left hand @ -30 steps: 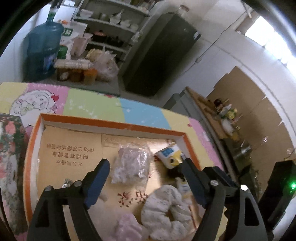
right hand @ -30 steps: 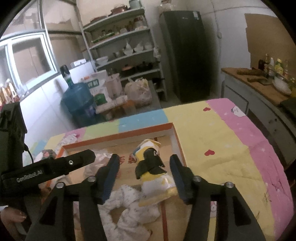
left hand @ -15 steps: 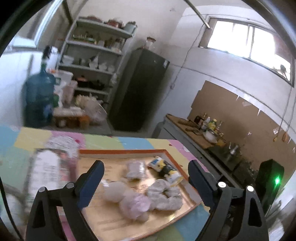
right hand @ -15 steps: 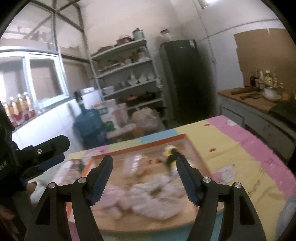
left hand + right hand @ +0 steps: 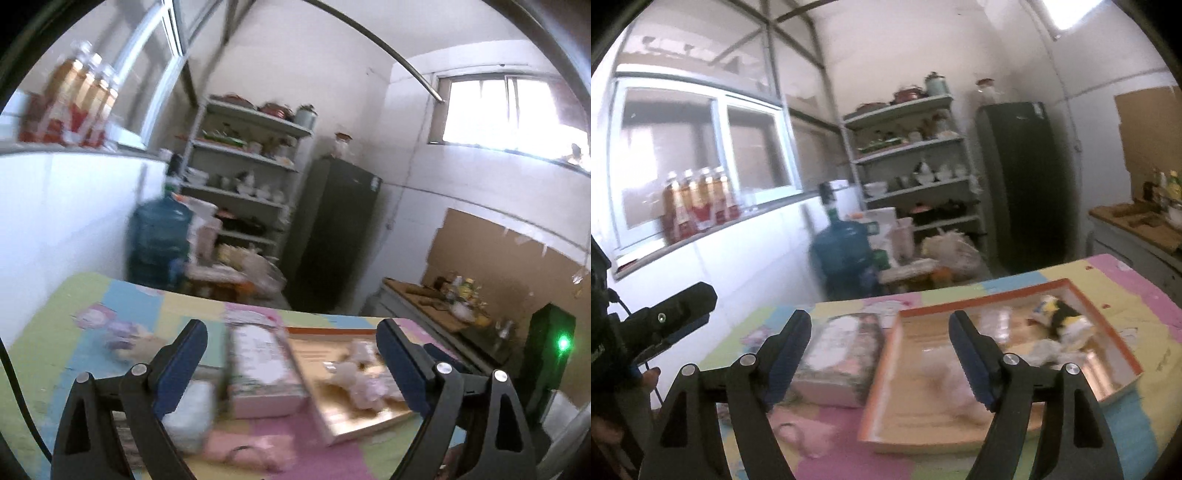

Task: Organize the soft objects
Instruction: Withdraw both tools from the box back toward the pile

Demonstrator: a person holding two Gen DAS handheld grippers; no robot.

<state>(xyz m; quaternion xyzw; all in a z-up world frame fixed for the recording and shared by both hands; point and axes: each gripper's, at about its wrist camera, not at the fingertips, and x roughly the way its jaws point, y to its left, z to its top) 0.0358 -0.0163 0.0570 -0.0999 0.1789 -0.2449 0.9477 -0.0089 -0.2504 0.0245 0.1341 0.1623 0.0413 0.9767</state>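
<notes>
Left gripper (image 5: 291,363): your jaws stand as wide as they go and hold nothing; the table shows through the gap.
Right gripper (image 5: 881,352): your jaws are opening, with nothing clamped between them; only the tray and the box behind show between the pads.
Tray (image 5: 1008,293): the orange-rimmed shallow tray sits on the right part of the table, and the soft things are gathered inside its walls, which looks like the reason it is there: a single place to collect them.
Soft things in tray: a black-and-yellow plush toy (image 5: 1063,319) lies near the far right corner, a white frilly piece (image 5: 1047,350) just in front of it, and pale pink lumps (image 5: 364,384) nearer the front edge.
Soft things outside: a pink item (image 5: 255,448) lies on the mat just in front of the box, and a whitish bundle (image 5: 192,410) sits beside your left finger; judging by the task, these are still to go in.
Box (image 5: 260,371): a flat printed box lies just left of the tray, touching or nearly so; blur hides the seam.
Left view only: the whitish bundle and the green-lit black unit (image 5: 550,354) at the right edge.
Right view only: the plush toy, the tray's whole outline, and your left gripper's body (image 5: 661,325) with a hand (image 5: 646,378) on it at the left edge.
Blur: both views smear, so small details in the tray cannot be read.
</notes>
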